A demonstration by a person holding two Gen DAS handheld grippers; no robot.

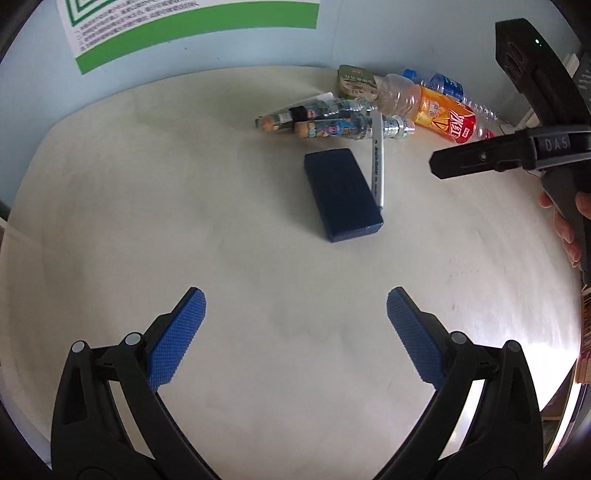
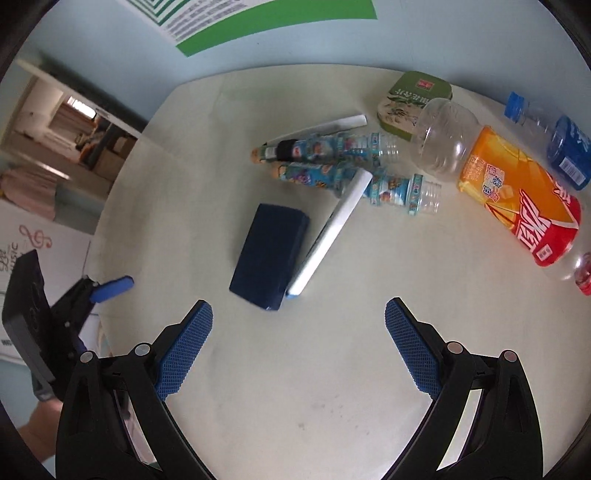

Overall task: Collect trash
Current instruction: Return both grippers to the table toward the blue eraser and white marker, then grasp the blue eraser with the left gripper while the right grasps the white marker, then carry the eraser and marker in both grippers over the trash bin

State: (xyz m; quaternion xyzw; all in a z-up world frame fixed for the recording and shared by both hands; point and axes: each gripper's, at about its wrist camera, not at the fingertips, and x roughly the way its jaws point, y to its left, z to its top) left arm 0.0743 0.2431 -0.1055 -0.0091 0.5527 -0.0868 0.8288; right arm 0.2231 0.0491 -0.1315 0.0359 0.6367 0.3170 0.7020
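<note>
Trash lies in a heap at the far side of a cream table (image 1: 147, 192). It includes an orange-labelled bottle (image 2: 509, 192), a blue-labelled water bottle (image 2: 565, 147), two small cartoon-labelled bottles (image 2: 325, 147) and a green tin (image 2: 410, 99). In front of the heap lie a dark blue box (image 2: 267, 254) and a white marker (image 2: 332, 229) leaning along it. My left gripper (image 1: 295, 306) is open and empty above bare table, short of the box (image 1: 341, 194). My right gripper (image 2: 299, 314) is also open and empty, just short of the box and marker.
A green-banded poster (image 1: 184, 29) hangs on the pale wall behind the table. The right gripper's body, held by a hand (image 1: 565, 229), shows at the right edge of the left wrist view. A doorway (image 2: 74, 129) opens beyond the table's left edge.
</note>
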